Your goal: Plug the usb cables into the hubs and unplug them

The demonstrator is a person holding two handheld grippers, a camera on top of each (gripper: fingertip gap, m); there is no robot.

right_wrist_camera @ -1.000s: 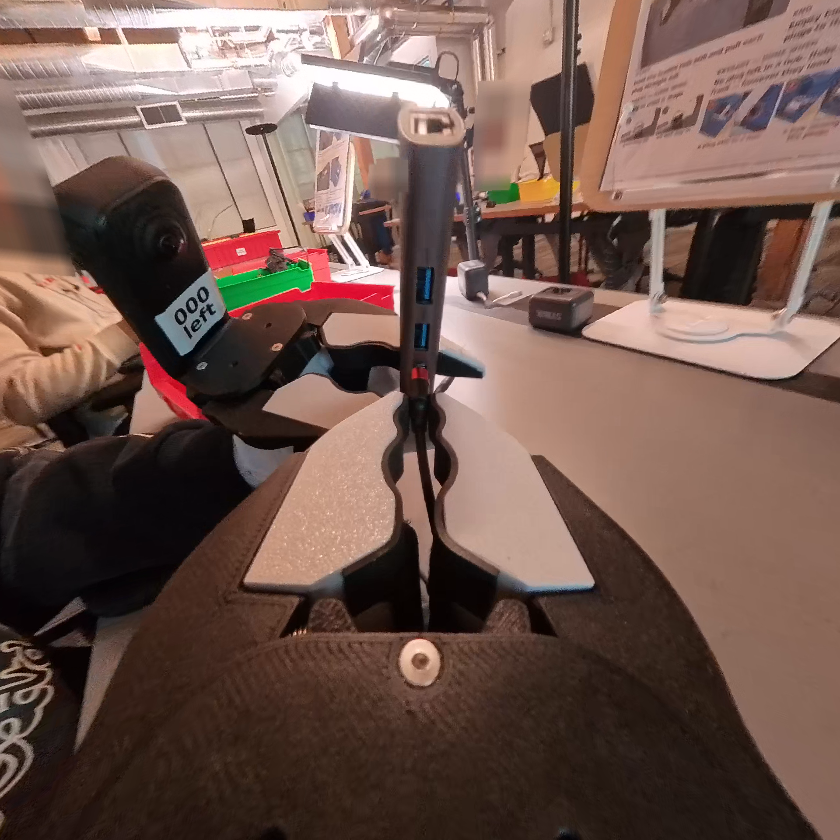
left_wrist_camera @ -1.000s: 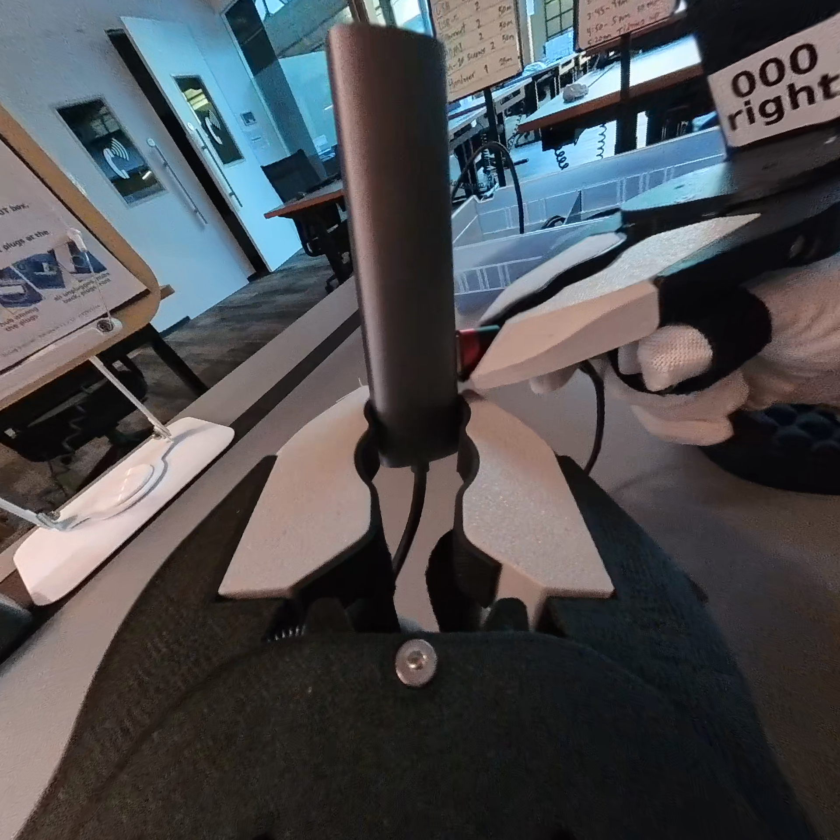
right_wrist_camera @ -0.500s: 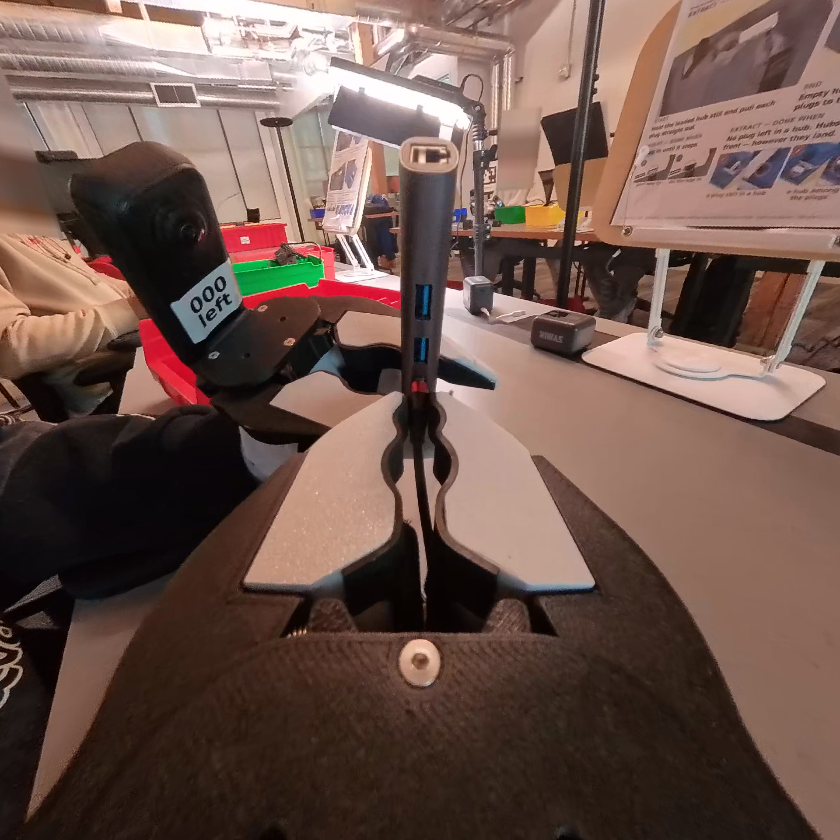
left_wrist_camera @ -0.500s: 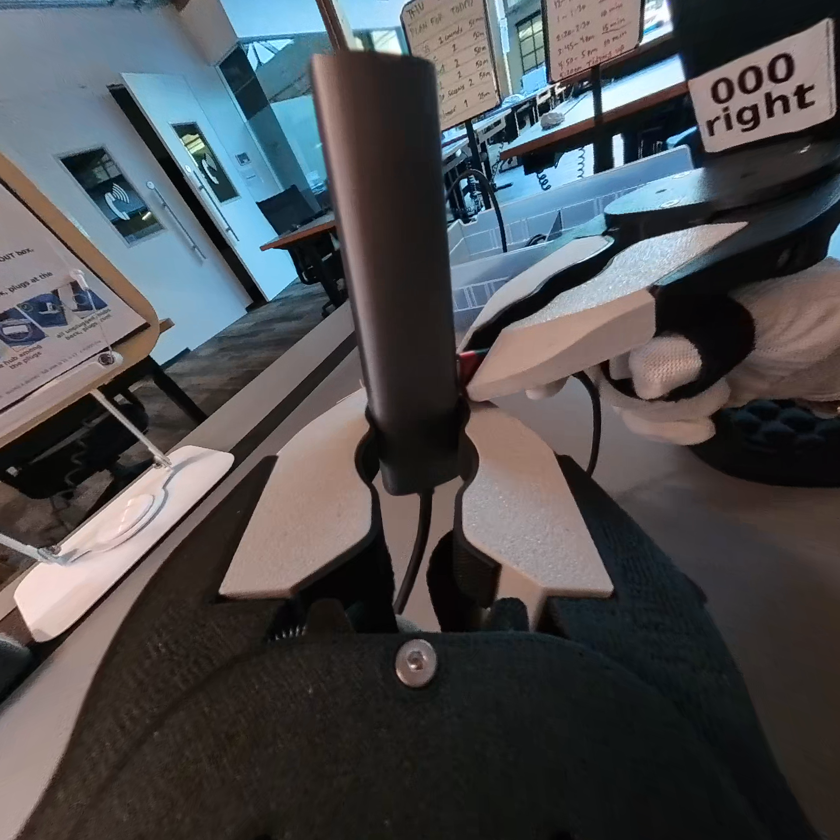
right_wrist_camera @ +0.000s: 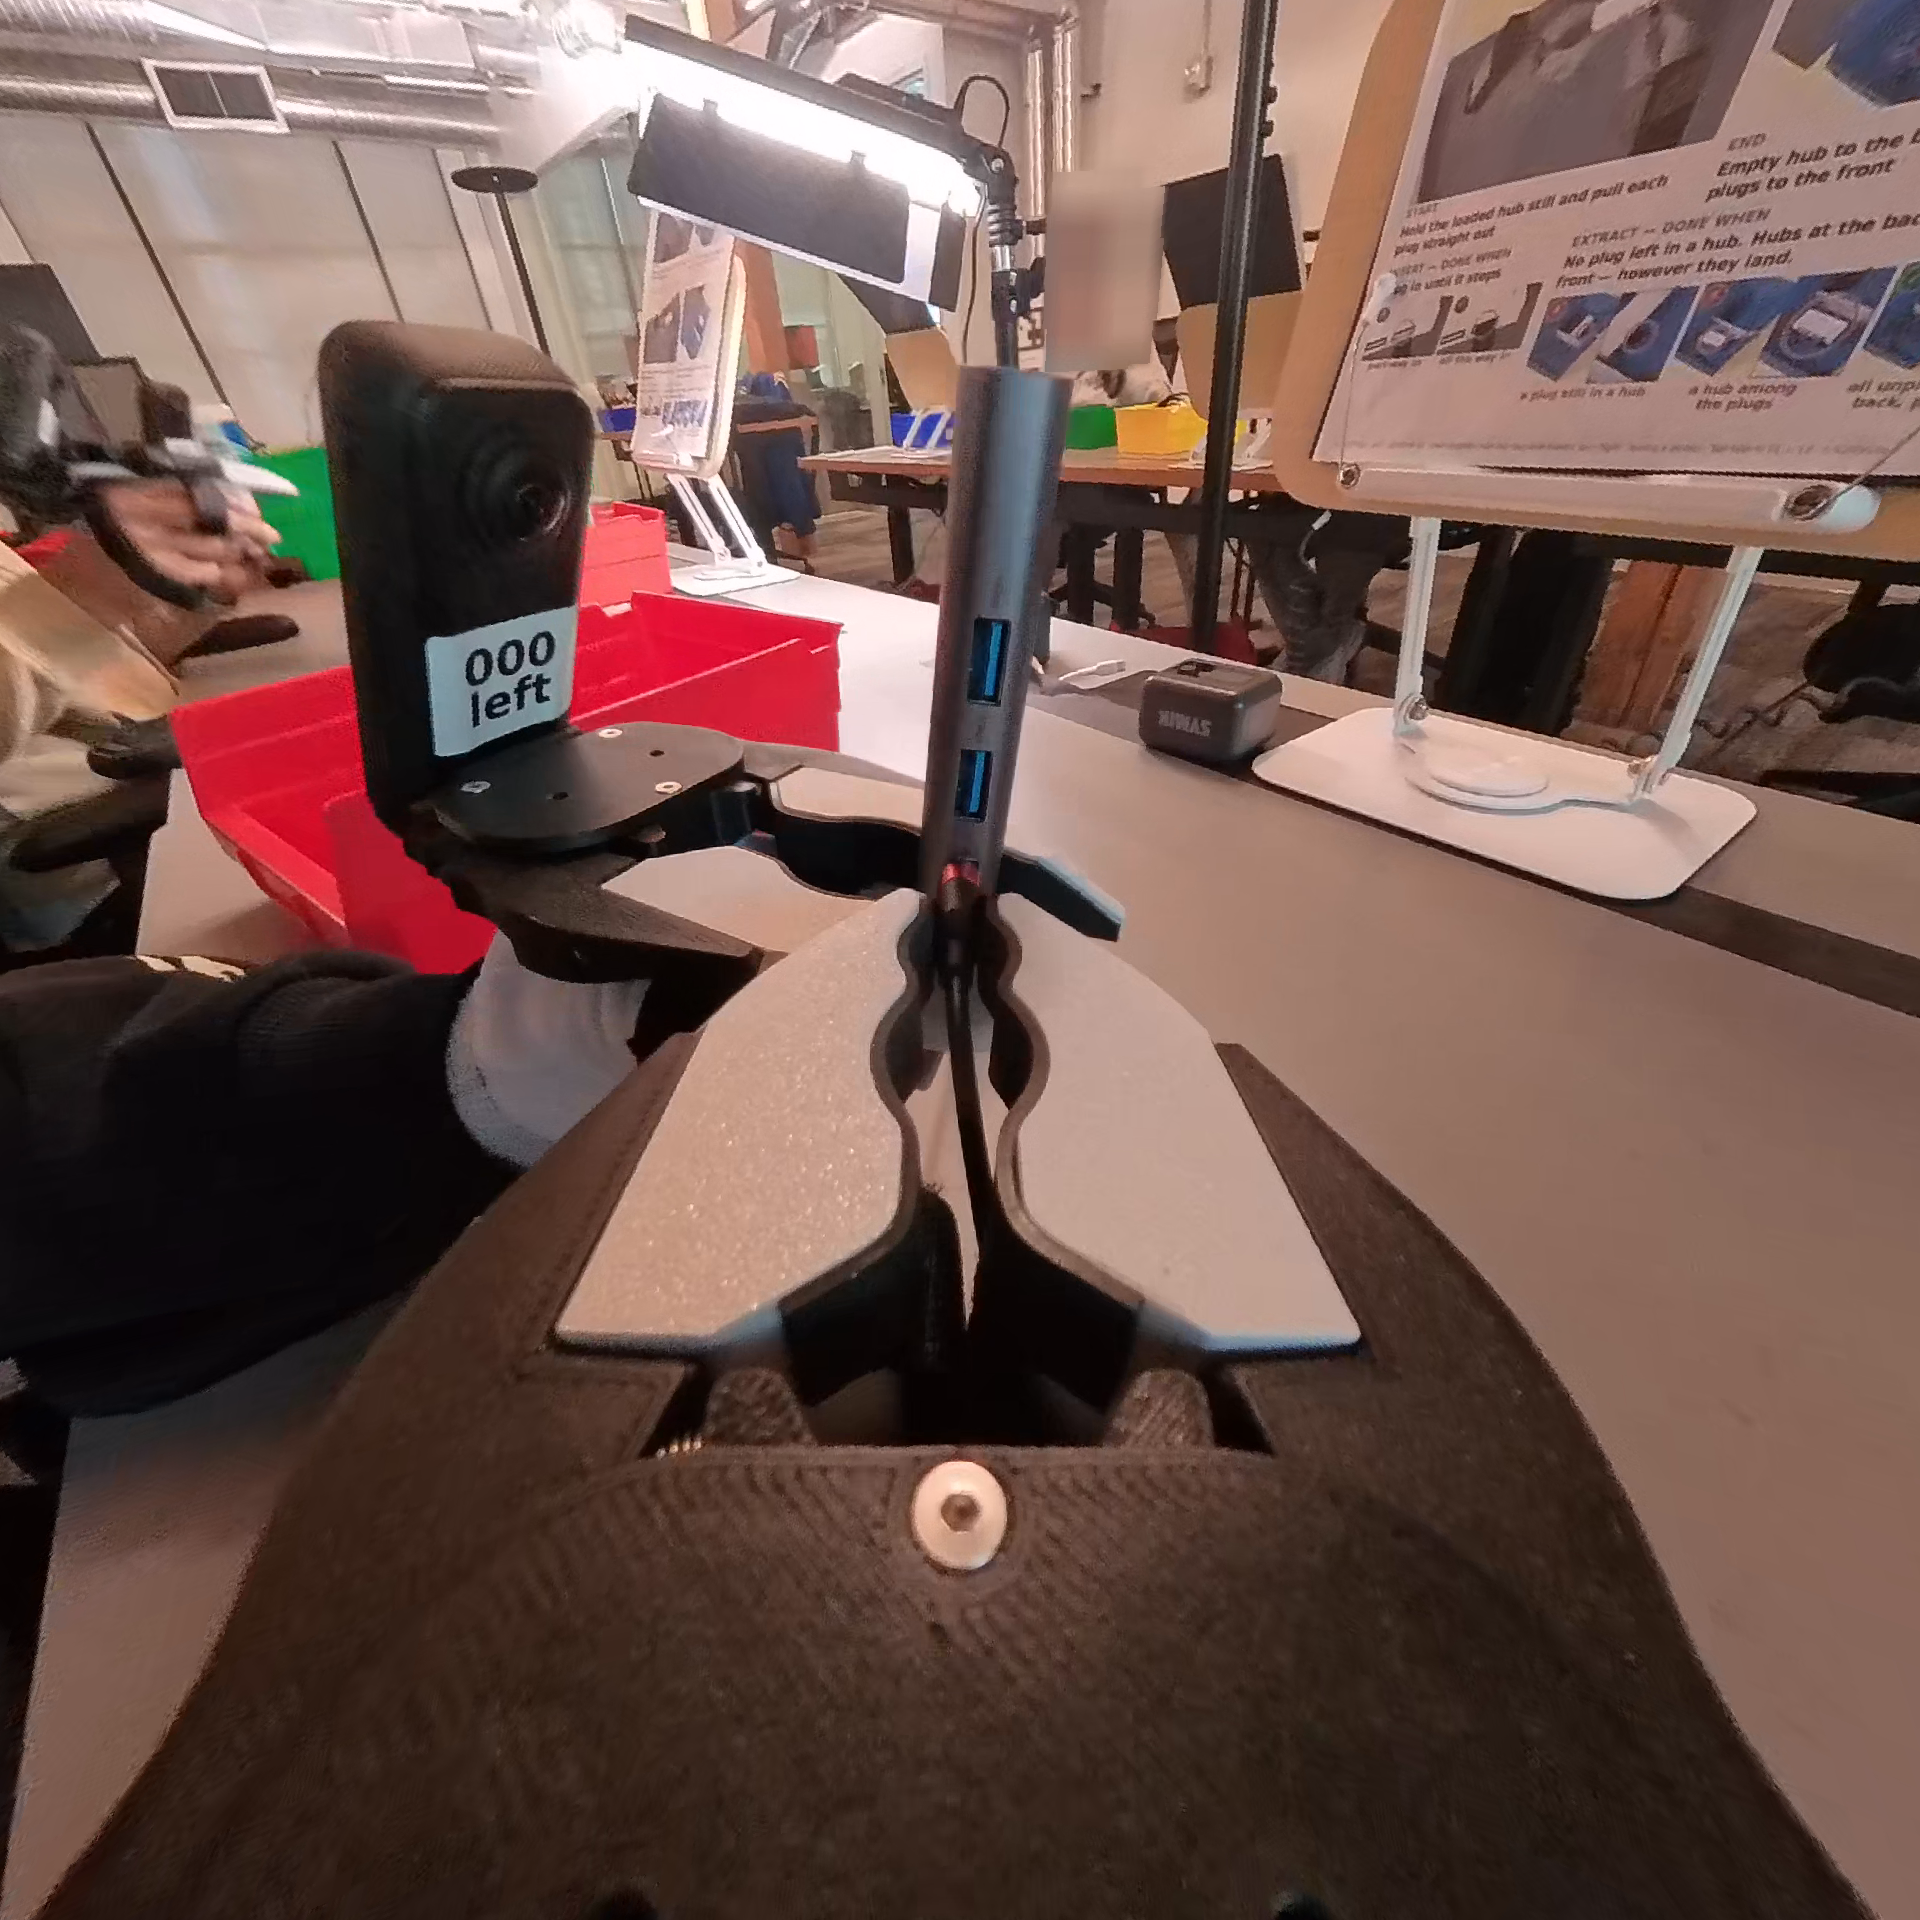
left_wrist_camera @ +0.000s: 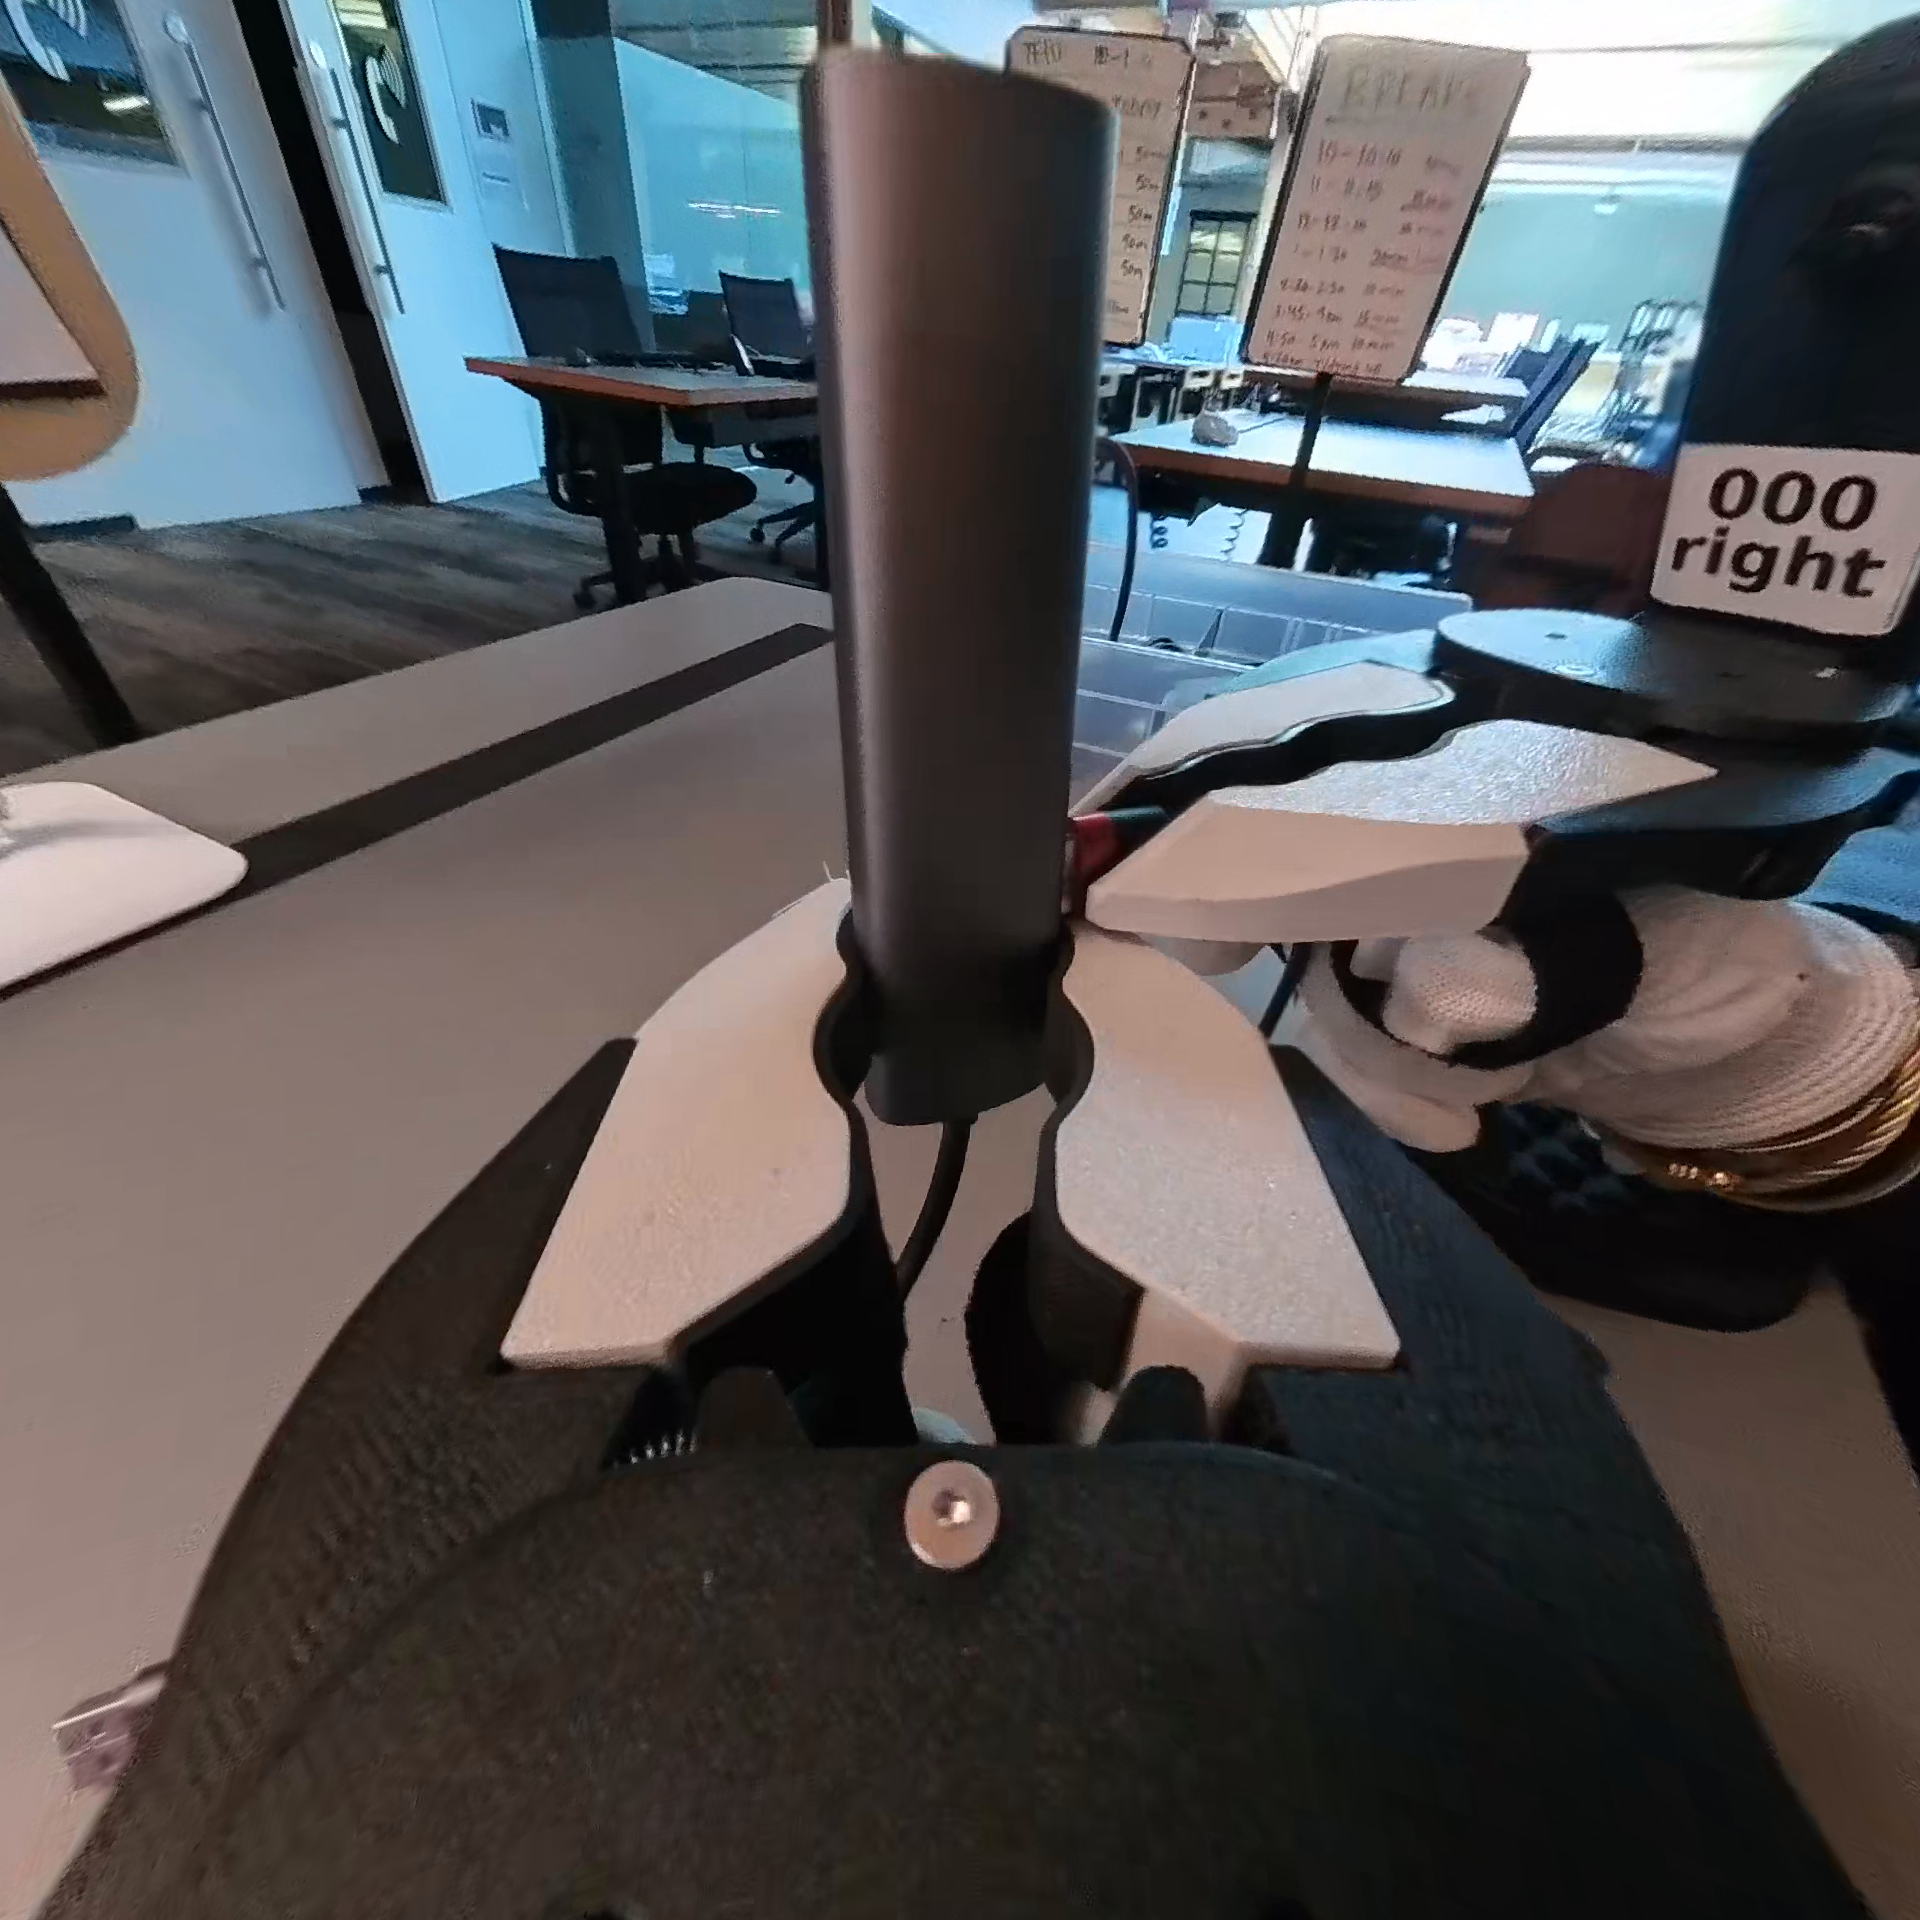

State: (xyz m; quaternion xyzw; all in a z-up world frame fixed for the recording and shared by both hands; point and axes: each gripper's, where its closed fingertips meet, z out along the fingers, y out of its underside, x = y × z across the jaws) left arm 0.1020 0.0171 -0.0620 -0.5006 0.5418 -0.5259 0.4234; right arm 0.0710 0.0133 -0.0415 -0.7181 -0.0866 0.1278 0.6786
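USB hub [left_wrist_camera: 956, 582] | standing upright, you are clamping its lower end in the left gripper [left_wrist_camera: 954, 1023] | right gripper [right_wrist_camera: 954, 940] is pinching the red plug [right_wrist_camera: 958, 871] at its lowest port | be pulling straight, hub steady.

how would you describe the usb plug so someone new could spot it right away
Find the dark grey hub standing upright over the grey table, clamped at its base by the left gripper. The usb plug sits in its lowest side port, pinched by the right gripper; its red collar marks it.
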